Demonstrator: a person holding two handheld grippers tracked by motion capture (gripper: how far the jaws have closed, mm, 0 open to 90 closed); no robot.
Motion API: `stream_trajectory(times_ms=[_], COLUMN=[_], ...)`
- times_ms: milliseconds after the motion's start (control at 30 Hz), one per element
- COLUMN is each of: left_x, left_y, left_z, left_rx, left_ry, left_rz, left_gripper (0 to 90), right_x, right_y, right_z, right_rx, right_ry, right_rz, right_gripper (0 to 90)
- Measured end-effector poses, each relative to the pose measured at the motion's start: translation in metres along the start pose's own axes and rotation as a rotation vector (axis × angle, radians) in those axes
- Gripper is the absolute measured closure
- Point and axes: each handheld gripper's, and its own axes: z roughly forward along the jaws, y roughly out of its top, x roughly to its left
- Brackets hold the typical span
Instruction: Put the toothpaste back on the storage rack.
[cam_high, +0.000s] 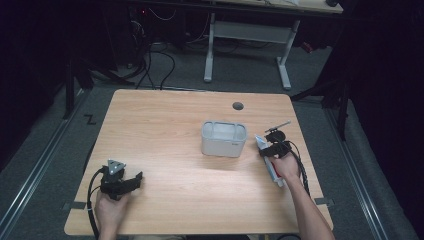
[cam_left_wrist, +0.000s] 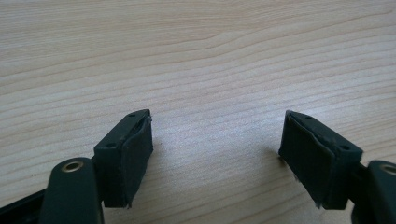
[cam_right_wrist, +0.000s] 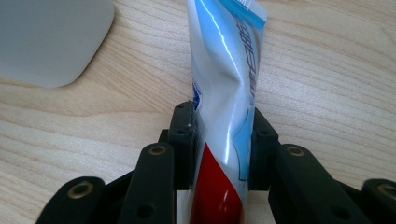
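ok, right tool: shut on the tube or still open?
Shut on it. In the right gripper view the right tool has both jaws pressed against the sides of the toothpaste tube, which is dented between them.

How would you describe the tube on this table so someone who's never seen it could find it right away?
Start at the wooden table and find the pale grey bin near its middle. Just right of the bin, near the table's right edge, the right gripper is clamped on a toothpaste tube. It is the only white, blue and red thing there, crinkled and flat-ended.
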Motion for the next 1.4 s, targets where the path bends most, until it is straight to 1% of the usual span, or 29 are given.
stream_trajectory(times_ms=[100,133,167,333,367,400,500,567,600,633,700,767,833,867,967,1000,1033,1133,1200,1233,1400], left_x=[0.000,0.000,0.000,0.000,0.000,0.000,0.000,0.000,0.000,0.000,0.000,0.000,0.000,0.000,-0.001,-0.001,-0.001,-0.001,-0.003,-0.004,-0.003], left_y=[0.000,0.000,0.000,0.000,0.000,0.000,0.000,0.000,0.000,0.000,0.000,0.000,0.000,0.000,0.000,0.000,0.000,0.000,0.001,0.000,0.000], left_z=[0.000,0.000,0.000,0.000,0.000,0.000,0.000,0.000,0.000,0.000,0.000,0.000,0.000,0.000,0.000,0.000,0.000,0.000,0.001,0.001,0.001], left_rx=[0.000,0.000,0.000,-0.001,-0.001,-0.001,0.000,0.000,0.000,0.000,0.000,0.000,-0.001,-0.001,0.000,0.000,0.000,0.002,0.011,0.009,0.008], left_ry=[0.000,0.000,0.000,-0.003,-0.003,-0.003,-0.002,-0.001,-0.001,-0.001,0.000,0.001,0.000,0.000,0.001,0.001,0.000,0.000,0.009,0.008,0.006], left_rz=[0.000,0.000,0.000,-0.002,-0.002,-0.002,-0.001,0.000,0.000,0.000,0.000,0.001,0.001,0.001,0.002,0.002,0.004,0.008,0.032,0.035,0.032], left_gripper=[25.7,25.7,25.7,25.7,25.7,25.7,25.6,25.6,25.6,25.5,25.5,25.6,25.6,25.6,25.6,25.5,25.5,25.5,25.4,25.5,25.7], right_x=[0.001,0.001,0.002,0.002,0.002,0.001,0.001,0.000,0.000,0.001,0.001,0.001,0.002,0.006,0.009,0.009,0.010,0.011,0.013,0.013,0.015], right_y=[-0.001,-0.001,-0.002,-0.003,-0.003,-0.004,-0.006,-0.007,-0.007,-0.007,-0.007,-0.008,-0.008,-0.007,-0.006,-0.006,-0.006,-0.007,-0.006,-0.007,-0.008], right_z=[-0.004,-0.004,-0.008,-0.019,-0.019,-0.026,-0.037,-0.043,-0.043,-0.050,-0.053,-0.060,-0.062,-0.065,-0.069,-0.069,-0.071,-0.073,-0.077,-0.079,-0.083], right_rx=[-0.026,-0.026,-0.042,-0.074,-0.074,-0.093,-0.125,-0.138,-0.138,-0.157,-0.166,-0.195,-0.197,-0.204,-0.220,-0.220,-0.230,-0.239,-0.249,-0.255,-0.272], right_ry=[0.018,0.018,0.025,0.021,0.021,0.024,0.028,0.033,0.033,0.032,0.034,0.058,0.057,0.049,0.055,0.055,0.067,0.070,0.070,0.069,0.068], right_rz=[-0.005,-0.005,-0.010,-0.017,-0.017,-0.022,-0.025,-0.027,-0.027,-0.040,-0.043,-0.047,-0.048,-0.066,-0.080,-0.080,-0.075,-0.069,-0.064,-0.065,-0.073], right_gripper=[69.8,69.8,69.8,70.0,70.0,70.2,70.4,70.4,70.4,70.4,70.3,70.2,70.1,70.2,70.2,70.2,70.2,70.2,70.2,70.2,70.3])
